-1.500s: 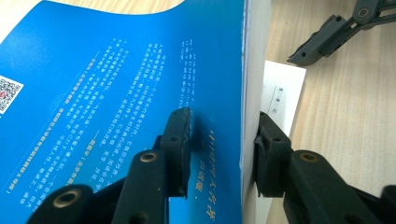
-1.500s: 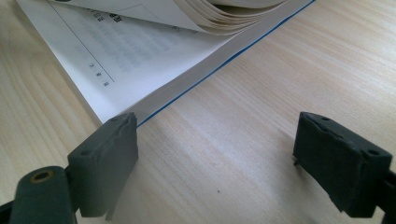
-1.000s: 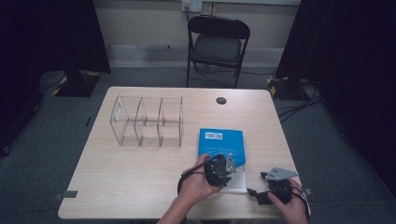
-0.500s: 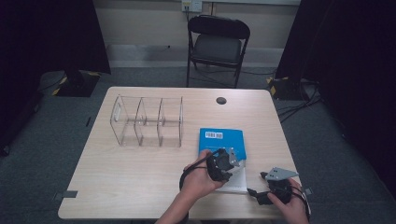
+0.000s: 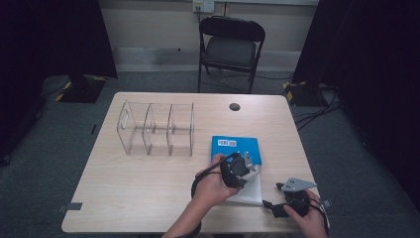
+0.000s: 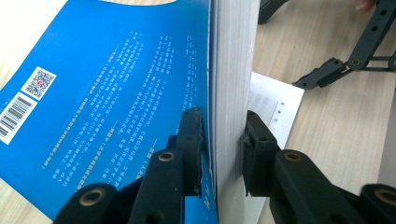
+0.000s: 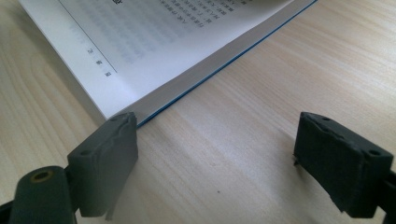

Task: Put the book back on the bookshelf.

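Note:
A blue-covered book (image 5: 235, 144) lies on the wooden table (image 5: 148, 198), right of the middle. My left gripper (image 5: 247, 162) is shut on its back cover and a thick block of pages (image 6: 231, 70), holding that part raised off the lower pages (image 6: 273, 100). The jaws have just been closing, with the cover (image 6: 116, 84) and pages pinched between them (image 6: 222, 126). My right gripper (image 5: 271, 199) rests near the table's front right edge and stands open (image 7: 215, 135). Its left finger (image 7: 105, 154) is at the corner of the printed pages (image 7: 154, 37) that lie flat; nothing is between its jaws.
A clear plastic organiser (image 5: 156, 129) with three compartments stands left of the book. A small black disc (image 5: 235, 106) lies near the far edge. A black folding chair (image 5: 230, 47) stands behind the table. Bare wood stretches across the front left.
My left gripper has risen a little with the blue cover and page block, so the book gapes wider. The right gripper has stayed where it was.

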`<action>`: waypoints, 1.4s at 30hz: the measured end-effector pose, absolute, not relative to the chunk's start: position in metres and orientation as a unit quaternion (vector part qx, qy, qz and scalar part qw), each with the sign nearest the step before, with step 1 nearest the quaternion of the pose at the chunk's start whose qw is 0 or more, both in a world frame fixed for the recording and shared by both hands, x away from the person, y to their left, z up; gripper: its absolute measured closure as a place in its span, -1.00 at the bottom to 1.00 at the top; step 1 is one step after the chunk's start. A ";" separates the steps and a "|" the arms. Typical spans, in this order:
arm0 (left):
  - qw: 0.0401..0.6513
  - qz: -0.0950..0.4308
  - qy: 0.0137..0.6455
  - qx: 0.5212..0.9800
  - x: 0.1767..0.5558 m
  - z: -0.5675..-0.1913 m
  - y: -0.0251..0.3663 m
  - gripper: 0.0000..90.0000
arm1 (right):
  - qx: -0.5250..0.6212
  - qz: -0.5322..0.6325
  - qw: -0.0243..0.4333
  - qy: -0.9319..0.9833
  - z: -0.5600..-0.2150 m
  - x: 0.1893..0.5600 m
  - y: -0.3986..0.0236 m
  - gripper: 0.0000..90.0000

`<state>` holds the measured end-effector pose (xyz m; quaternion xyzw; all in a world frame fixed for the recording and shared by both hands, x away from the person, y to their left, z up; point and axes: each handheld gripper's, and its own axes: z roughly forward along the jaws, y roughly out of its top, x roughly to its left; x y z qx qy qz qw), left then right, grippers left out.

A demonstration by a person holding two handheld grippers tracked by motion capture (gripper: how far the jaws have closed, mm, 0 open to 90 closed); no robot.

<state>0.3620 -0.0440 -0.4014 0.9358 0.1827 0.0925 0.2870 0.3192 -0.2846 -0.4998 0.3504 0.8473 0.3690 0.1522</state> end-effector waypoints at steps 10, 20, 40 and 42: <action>0.277 0.087 0.184 0.939 0.366 -0.393 -0.045 0.63 | 0.350 0.369 0.153 0.847 -0.500 0.319 -0.285 -0.71; 0.268 0.079 0.192 0.941 0.370 -0.386 -0.047 0.63 | 0.355 0.374 0.146 0.844 -0.499 0.318 -0.286 -0.70; 0.256 0.070 0.208 0.942 0.377 -0.374 -0.051 0.64 | 0.328 0.377 0.120 0.858 -0.497 0.306 -0.275 -0.71; 0.256 0.070 0.212 0.941 0.377 -0.372 -0.051 0.64 | 0.322 0.378 0.123 0.859 -0.498 0.305 -0.272 -0.71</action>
